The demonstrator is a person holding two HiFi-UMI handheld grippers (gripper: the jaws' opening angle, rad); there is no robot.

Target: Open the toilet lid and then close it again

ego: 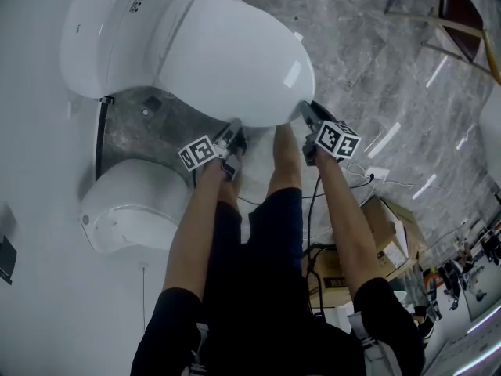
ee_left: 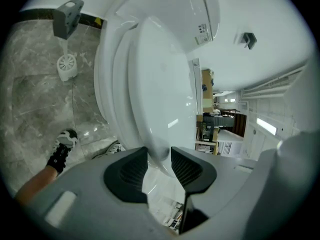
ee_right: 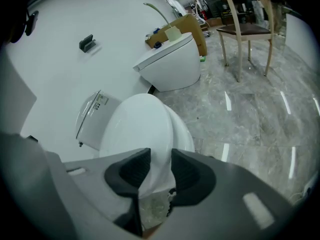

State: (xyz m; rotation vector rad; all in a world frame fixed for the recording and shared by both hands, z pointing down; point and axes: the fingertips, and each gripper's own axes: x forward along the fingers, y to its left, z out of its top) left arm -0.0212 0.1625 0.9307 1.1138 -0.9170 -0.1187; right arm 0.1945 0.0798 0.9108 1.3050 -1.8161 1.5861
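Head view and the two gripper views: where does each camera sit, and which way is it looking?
Head view: on the person's head, facing steeply down at the toilet lid; shows forearms, legs, left gripper and right gripper.
Left gripper view: on the left gripper, looking along its jaws, shut on the lid's front edge; a shoe shows.
Right gripper view: on the right gripper, looking along its jaws, shut on that edge; a chair beyond.
Shared: all three show the lid.
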